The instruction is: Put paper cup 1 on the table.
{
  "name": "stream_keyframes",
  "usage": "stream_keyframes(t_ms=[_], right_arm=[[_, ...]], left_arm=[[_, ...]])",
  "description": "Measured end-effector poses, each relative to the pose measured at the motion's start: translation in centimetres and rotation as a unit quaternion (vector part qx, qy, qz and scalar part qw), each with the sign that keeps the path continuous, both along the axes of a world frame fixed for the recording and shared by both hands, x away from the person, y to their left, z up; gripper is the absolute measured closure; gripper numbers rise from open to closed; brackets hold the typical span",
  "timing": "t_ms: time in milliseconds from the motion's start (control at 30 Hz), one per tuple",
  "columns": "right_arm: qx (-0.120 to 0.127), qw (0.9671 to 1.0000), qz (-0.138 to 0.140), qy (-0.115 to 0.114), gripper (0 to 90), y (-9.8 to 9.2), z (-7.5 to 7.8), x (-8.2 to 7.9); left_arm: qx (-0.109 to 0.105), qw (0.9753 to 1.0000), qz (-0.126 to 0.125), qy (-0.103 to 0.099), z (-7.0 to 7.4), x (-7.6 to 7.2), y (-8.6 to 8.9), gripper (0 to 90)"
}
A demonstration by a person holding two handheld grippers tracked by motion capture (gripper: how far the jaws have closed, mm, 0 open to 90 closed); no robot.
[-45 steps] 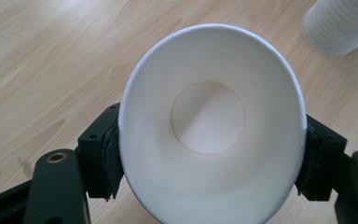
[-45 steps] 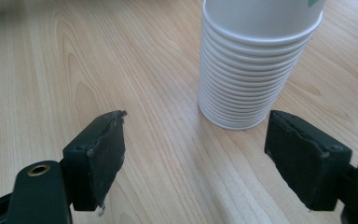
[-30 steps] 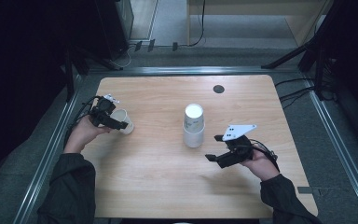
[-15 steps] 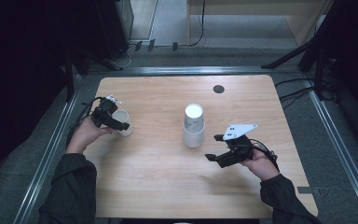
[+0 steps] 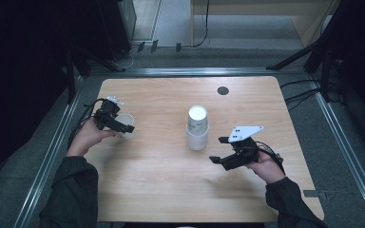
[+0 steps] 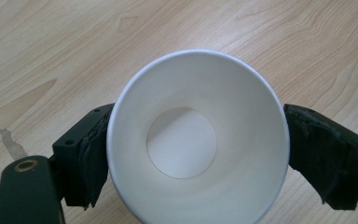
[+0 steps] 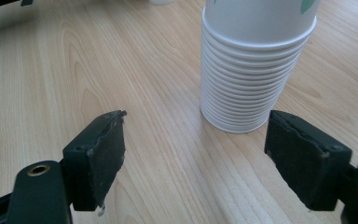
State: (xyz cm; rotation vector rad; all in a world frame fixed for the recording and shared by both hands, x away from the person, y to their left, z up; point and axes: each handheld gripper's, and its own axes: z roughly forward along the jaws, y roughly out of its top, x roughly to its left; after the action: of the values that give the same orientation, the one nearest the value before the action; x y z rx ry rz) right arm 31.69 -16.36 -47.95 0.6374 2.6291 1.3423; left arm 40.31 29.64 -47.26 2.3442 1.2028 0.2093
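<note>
While left fingers (image 6: 93, 158) pinch the paper cup (image 6: 198, 140), right fingers (image 7: 105, 149) gape empty.

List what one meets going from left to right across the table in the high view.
Left gripper with a single paper cup between its jaws → stack of paper cups → right gripper.

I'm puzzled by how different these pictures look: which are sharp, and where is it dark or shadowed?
High view: the light wooden table is lit, its surroundings nearly black, details soft. Left gripper view: the single white paper cup is sharp, with soft shading inside. Right gripper view: the stack of white paper cups is crisp and casts a faint shadow.
</note>
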Motion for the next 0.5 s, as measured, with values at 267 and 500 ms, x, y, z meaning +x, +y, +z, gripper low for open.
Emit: stream_keyframes(t_ms=[267, 500], right_arm=[[0.006, 0.9999, 0.002, -0.013, 20.9, -0.1, 0.0, 0.0], [0.029, 0.9994, -0.004, -0.017, 20.8, -0.3, 0.0, 0.2]], left_arm=[[-0.015, 0.9997, 0.003, -0.022, 1.4, -0.6, 0.4, 13.4], [-0.032, 0.9987, 0.012, -0.037, 2.8, -1.2, 1.2, 13.5]])
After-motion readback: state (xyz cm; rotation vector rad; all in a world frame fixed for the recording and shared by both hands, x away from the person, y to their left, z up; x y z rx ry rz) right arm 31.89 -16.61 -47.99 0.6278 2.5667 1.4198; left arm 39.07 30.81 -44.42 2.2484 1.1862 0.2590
